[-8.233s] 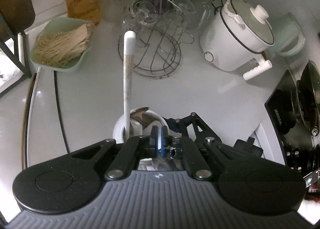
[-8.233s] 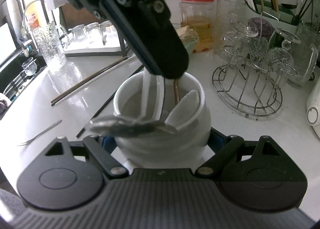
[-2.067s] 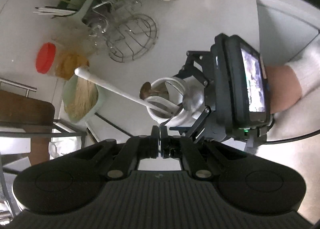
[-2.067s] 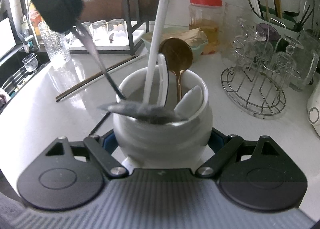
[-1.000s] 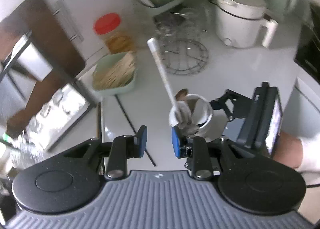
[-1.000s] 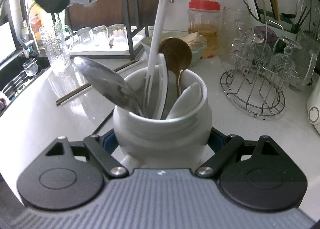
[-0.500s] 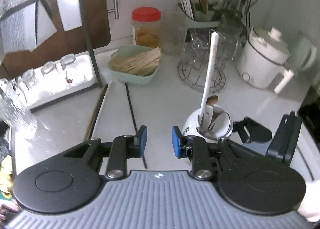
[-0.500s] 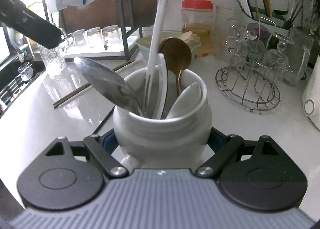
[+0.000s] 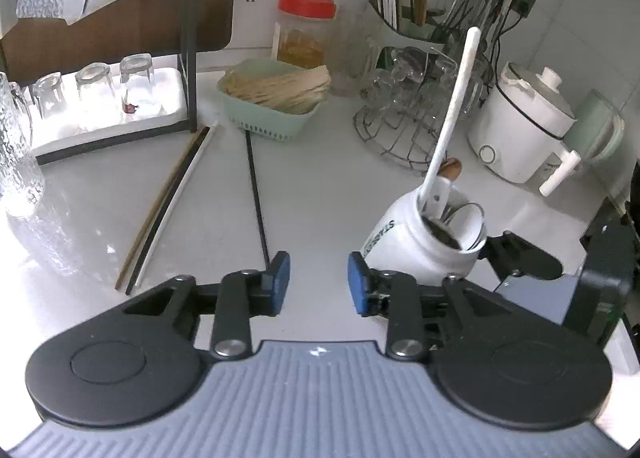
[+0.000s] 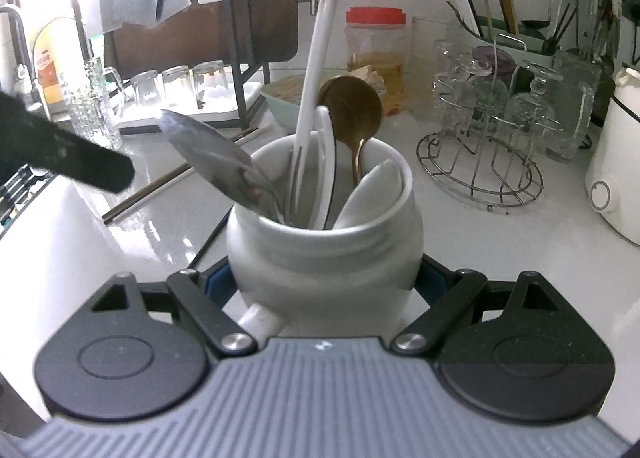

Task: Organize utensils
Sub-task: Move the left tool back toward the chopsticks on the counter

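Loose chopsticks [image 9: 160, 209] lie on tabletop [image 9: 320, 185]. Left tool [image 9: 319, 280] empty, jaws opening, beside white jar [image 10: 324, 250]; right tool [image 10: 324, 278] clamps jar.

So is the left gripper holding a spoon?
No, the left gripper is empty and its jaws are opening; the spoons stand in the jar.

Light: soft daylight from your 10 o'clock | Glare: glossy white countertop [image 10: 132, 225] shines | Blur: black left gripper [image 10: 68, 155] smeared at 9 o'clock | Edges: fisheye bending, corners dark
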{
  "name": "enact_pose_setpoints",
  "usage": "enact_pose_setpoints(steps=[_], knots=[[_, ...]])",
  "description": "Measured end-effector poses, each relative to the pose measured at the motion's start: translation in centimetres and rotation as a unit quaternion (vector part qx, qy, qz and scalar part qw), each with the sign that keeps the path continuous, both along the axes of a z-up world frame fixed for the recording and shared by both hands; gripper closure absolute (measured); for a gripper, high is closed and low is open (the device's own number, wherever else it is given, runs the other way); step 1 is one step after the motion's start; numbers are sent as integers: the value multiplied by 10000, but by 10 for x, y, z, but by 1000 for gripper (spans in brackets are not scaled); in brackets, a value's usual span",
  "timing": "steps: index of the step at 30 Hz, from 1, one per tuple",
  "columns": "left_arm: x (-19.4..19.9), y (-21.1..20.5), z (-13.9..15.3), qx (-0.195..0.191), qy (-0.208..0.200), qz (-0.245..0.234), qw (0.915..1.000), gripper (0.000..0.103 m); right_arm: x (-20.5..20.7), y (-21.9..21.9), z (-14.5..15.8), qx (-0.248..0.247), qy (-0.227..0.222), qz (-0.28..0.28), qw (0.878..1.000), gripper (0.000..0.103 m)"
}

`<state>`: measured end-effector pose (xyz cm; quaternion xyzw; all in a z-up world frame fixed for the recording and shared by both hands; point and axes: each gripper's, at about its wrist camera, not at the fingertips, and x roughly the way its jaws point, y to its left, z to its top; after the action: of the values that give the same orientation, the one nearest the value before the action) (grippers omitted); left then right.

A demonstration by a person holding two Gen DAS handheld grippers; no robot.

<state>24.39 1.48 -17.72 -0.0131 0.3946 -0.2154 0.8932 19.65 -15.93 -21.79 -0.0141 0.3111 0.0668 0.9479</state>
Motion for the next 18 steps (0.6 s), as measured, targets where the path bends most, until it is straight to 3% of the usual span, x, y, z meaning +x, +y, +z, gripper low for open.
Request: enact_pose_setpoints(steps=[18], knots=[[53,50,-48,512,-183,512,9972,64,-6,7,-1,-2,-32,-430,9991,12]])
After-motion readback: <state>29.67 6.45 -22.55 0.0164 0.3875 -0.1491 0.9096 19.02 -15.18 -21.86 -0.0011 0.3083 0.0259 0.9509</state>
